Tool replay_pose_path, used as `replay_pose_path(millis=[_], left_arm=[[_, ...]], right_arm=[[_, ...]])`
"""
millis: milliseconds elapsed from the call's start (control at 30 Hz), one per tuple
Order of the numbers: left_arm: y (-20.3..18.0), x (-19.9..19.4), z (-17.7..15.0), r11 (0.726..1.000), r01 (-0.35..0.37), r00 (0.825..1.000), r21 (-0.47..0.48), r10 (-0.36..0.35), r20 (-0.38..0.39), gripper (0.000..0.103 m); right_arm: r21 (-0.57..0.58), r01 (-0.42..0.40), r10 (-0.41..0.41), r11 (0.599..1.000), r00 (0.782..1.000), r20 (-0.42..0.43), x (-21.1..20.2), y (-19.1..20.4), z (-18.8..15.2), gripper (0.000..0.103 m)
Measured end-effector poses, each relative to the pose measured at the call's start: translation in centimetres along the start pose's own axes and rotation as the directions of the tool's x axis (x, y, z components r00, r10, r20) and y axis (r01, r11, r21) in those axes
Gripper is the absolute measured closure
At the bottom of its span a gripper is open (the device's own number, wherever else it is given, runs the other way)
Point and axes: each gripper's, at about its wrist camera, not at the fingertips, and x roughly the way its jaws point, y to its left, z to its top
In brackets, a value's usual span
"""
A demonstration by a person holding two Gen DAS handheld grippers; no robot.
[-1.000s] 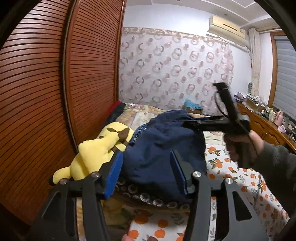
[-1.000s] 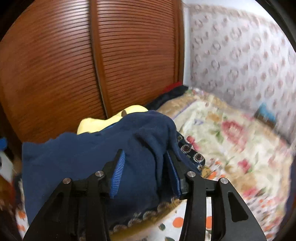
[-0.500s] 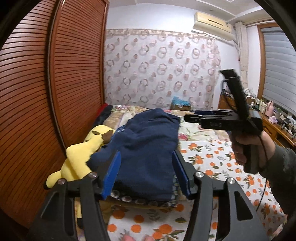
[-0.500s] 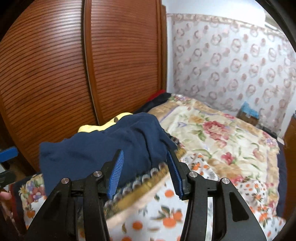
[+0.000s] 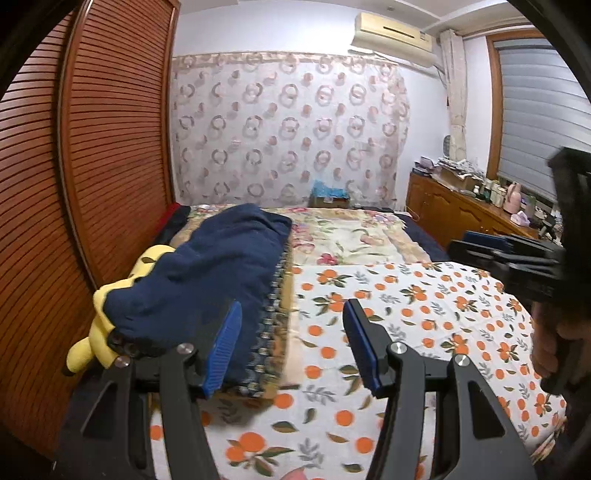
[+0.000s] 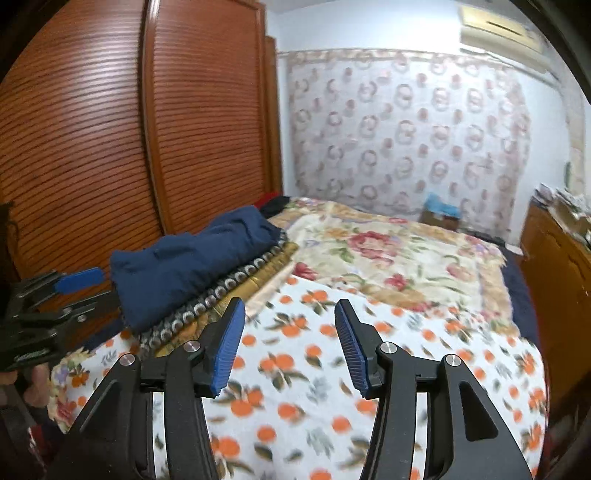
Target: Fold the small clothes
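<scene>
The folded navy garment [image 5: 218, 273] lies on a dark cushion with a ringed border [image 5: 275, 295], at about ten o'clock in the left wrist view, against the louvred wooden wardrobe doors [image 5: 110, 147]. A yellow plush toy [image 5: 99, 332] pokes out from under its near end at nine o'clock.

The left gripper [image 5: 291, 336] stands spread, with nothing between its blue pads; its left pad overlaps the garment's near corner in the view, though contact cannot be told. The right gripper [image 6: 290, 338] is also spread and empty, its jaws having just been opening, and it hangs over the orange-print sheet [image 6: 295, 369], with the garment at ten o'clock, apart from it.

A floral quilt [image 6: 388, 258] covers the bed at twelve o'clock. A ring-patterned curtain [image 5: 288, 133] hangs behind, an air conditioner [image 5: 391, 33] is at one o'clock, and a cluttered wooden sideboard [image 5: 461, 206] stands at three o'clock.
</scene>
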Motion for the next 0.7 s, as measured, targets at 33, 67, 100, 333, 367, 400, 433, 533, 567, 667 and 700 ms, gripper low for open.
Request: replay_pose_path(millis=[33,67,100,333,367,400,433,533,567,667,700], left_arm=[[-0.7,0.0,0.0,1.000,0.009,1.000,0.003,-0.009,-0.002,0.047],[-1.1,0.1,0.0,1.000,0.014,1.000,0.005,-0.014,-0.002,0.047],[-1.8,0.1,0.0,1.000,0.017,1.000,0.008,-0.017,-0.003,0.047],[-4.8,-0.6,-0.3,0.999,0.029,1.000,0.017,-0.029,-0.010,0.047],[-5.1,-0.8,-0.2,0.999,0.042,0.999,0.018,-0.042,-0.009,0.047],[-5.6,-1.1,-0.1,0.998,0.053,0.999,0.021,-0.053,-0.005,0.047],[-6.0,-1.5,0.2,0.998,0.062,0.998,0.025,-0.062,0.000,0.047],[-7.4,-2.6,1.0,0.995,0.081,0.996,0.049,-0.082,0.016,0.046],[-7.8,-2.8,1.3,0.995,0.081,0.996,0.054,-0.082,0.020,0.046],[-8.6,-3.8,2.4,0.995,0.087,0.995,0.055,-0.089,0.039,0.046],[-8.7,-4.2,2.7,0.995,0.089,0.995,0.053,-0.091,0.043,0.046]], right_arm=[[0.006,0.009,-0.009,1.000,1.000,0.002,-0.6,-0.4,-0.4,0.046],[0.013,0.025,-0.025,1.000,1.000,0.003,-1.6,-0.7,-0.9,0.044],[0.016,0.040,-0.040,0.999,0.999,0.002,-2.2,-1.0,-1.2,0.040],[0.082,0.146,-0.147,0.986,0.989,0.007,-7.2,-3.2,-4.3,0.025],[0.100,0.153,-0.155,0.983,0.988,0.015,-8.1,-3.6,-4.6,0.024],[0.107,0.166,-0.169,0.980,0.985,0.021,-8.8,-3.9,-4.9,0.023],[0.111,0.177,-0.181,0.978,0.983,0.028,-9.3,-4.1,-4.9,0.023],[0.133,0.214,-0.223,0.968,0.974,0.052,-11.5,-4.7,-4.9,0.023],[0.142,0.229,-0.239,0.963,0.969,0.063,-12.3,-4.9,-4.7,0.023],[0.158,0.269,-0.287,0.950,0.952,0.103,-14.7,-5.3,-4.4,0.022],[0.162,0.277,-0.296,0.947,0.949,0.111,-15.2,-5.3,-4.3,0.022]])
